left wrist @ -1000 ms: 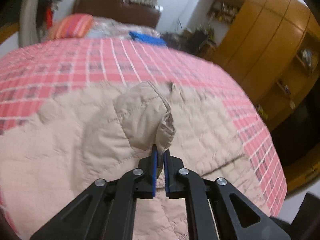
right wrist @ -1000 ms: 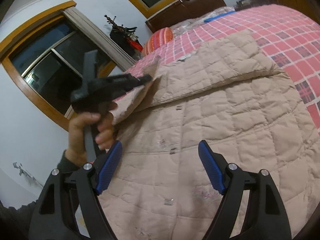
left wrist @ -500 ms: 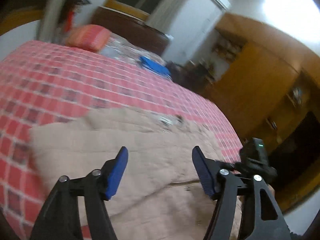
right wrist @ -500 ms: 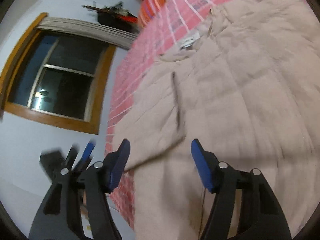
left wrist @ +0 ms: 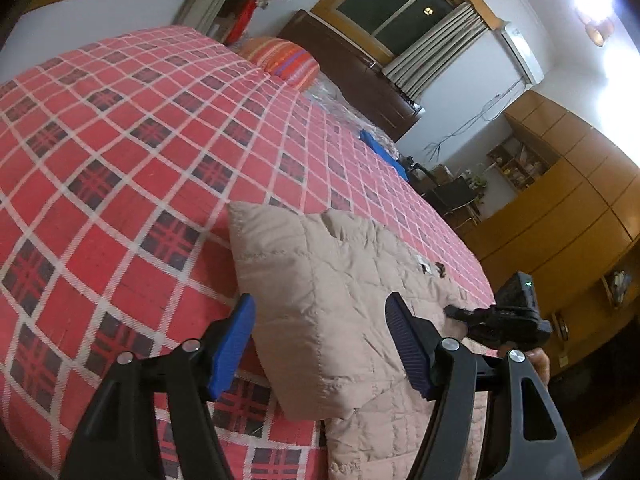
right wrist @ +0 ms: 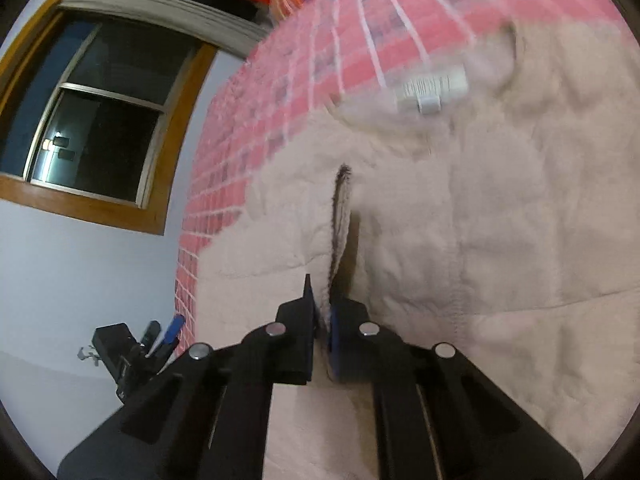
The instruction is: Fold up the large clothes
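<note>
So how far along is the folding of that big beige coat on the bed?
Early on, I'd say. One sleeve already lies folded across the quilted beige jacket on the checked bedspread. In hand: the right gripper is shut on a fabric edge, while the left gripper hangs open. Left: probably the other side and folding the body.
</note>
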Demonstrator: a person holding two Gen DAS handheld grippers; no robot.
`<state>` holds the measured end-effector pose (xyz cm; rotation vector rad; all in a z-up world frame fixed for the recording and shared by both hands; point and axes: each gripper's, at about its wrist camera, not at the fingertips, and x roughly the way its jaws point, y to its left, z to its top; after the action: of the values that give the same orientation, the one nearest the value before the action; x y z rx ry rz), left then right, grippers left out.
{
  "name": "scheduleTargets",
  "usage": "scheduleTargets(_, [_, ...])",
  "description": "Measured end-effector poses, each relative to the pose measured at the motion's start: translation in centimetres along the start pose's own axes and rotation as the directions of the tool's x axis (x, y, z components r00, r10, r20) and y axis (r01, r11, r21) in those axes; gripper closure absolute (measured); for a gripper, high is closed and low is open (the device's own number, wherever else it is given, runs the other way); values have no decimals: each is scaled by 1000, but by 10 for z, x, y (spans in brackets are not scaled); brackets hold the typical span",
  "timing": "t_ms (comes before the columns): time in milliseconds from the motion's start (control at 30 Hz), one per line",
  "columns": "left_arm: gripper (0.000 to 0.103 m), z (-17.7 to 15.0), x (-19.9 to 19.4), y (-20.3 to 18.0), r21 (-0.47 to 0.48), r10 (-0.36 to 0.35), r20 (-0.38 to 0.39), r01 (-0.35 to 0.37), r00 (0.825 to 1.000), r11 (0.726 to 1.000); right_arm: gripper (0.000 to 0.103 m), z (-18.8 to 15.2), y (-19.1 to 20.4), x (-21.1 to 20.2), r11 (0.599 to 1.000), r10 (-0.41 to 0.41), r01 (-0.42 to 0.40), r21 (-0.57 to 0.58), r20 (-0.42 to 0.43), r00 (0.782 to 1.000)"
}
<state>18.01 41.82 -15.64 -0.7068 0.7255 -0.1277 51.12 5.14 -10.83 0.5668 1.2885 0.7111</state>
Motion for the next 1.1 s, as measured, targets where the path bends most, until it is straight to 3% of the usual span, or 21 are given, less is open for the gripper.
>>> scheduleTargets(167, [35,5,12,-24,44,-34,-14,35,999,998,99,13,19,-83,997,-48,58,-59,171,984])
scheduleTargets(267, [35,6,22,-44,81,-66,-27,68,997,994,99,9,19,-141,990,-92,121,-78,298,950])
scheduleTargets(400, [35,4,45,-66,123,-107,-66,115,992,986,99,-6,-9,-183,986,-128,159,-50,386,914])
scheduleTargets(567, [35,-3,85,-81,158,-111,-150,135,982,978,99,-17,-72,-169,985,-174,164,61,364,915])
scheduleTargets(733, [37,-13,123,-83,197,-46,-221,91,974,976,99,-28,-120,-139,978,-198,163,133,320,926])
scheduleTargets(1033, [37,-16,141,-76,217,-3,-284,67,959,974,95,-31,-158,-97,962,-254,216,170,250,934])
scheduleTargets(1100, [37,-3,129,-81,213,-31,-269,91,963,973,88,-32,-149,-107,963,-254,217,158,273,928])
